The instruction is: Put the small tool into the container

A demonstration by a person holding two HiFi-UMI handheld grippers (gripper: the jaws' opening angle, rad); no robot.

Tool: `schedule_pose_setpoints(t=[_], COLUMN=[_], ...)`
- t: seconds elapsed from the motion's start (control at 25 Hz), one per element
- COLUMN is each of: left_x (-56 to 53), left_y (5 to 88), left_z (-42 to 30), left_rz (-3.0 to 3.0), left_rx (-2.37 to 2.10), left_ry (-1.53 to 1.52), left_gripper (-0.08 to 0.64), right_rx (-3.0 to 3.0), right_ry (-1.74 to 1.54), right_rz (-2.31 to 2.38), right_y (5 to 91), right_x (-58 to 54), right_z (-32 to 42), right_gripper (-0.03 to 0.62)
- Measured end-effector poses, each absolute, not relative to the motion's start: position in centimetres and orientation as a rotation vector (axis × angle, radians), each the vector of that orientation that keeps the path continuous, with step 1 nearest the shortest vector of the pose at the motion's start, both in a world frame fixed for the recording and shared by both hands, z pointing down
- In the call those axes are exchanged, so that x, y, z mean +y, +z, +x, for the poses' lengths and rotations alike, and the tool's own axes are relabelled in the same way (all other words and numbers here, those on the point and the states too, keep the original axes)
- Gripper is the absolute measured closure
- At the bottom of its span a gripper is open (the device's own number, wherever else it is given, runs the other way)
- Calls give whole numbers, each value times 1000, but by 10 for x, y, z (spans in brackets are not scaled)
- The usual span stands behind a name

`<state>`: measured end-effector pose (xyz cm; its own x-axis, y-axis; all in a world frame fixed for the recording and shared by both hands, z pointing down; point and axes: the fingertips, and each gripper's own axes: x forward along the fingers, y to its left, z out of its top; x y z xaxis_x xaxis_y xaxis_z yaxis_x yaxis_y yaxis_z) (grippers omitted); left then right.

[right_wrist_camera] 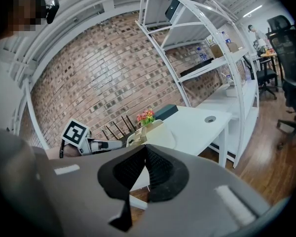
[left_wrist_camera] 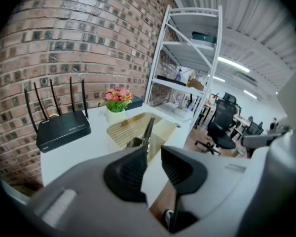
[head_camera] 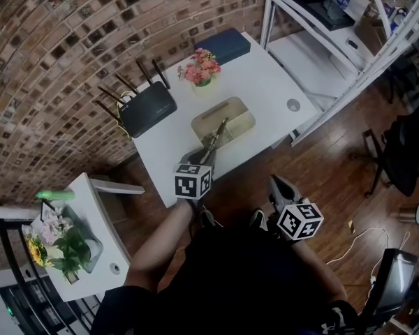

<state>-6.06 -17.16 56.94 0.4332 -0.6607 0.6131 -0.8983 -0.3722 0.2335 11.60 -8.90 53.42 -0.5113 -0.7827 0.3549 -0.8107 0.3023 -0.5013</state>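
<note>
Tool (head_camera: 217, 132) lies straight ahead of left claw (head_camera: 199, 155), long axis running away from the claw toward the far side of the table (head_camera: 265, 82). Its far end is up over the container (head_camera: 241, 117), near end low at the near rim, so it leans tilted rather than flat. In the left gripper view the left claw (left_wrist_camera: 153, 149) is narrowly apart with only table and floor showing in the gap. The tool (left_wrist_camera: 148, 130) rises from just beyond the tip of the left-hand jaw into the container (left_wrist_camera: 164, 132); can't tell if it touches that tip. Right claw (head_camera: 278, 185) is off the table edge, well apart from the tool, and its pads are pressed together on nothing (right_wrist_camera: 146, 149). Left is clearly nearer. Judgement: the tool is in but propped, and any nudge should go along its axis, forward and down.
</note>
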Motion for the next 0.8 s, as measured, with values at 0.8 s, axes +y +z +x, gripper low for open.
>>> schedule_pose_setpoints(t=[0.8], left_x=[-70], left_y=[507], left_z=[-42], left_rz=[2258], left_rx=[-1198], left_ry=[190], left_gripper=[557], right_rx=[-2672], right_ry=[719], right_rz=[1283], right_y=[510], right_x=[-89], right_z=[49], right_gripper=[583])
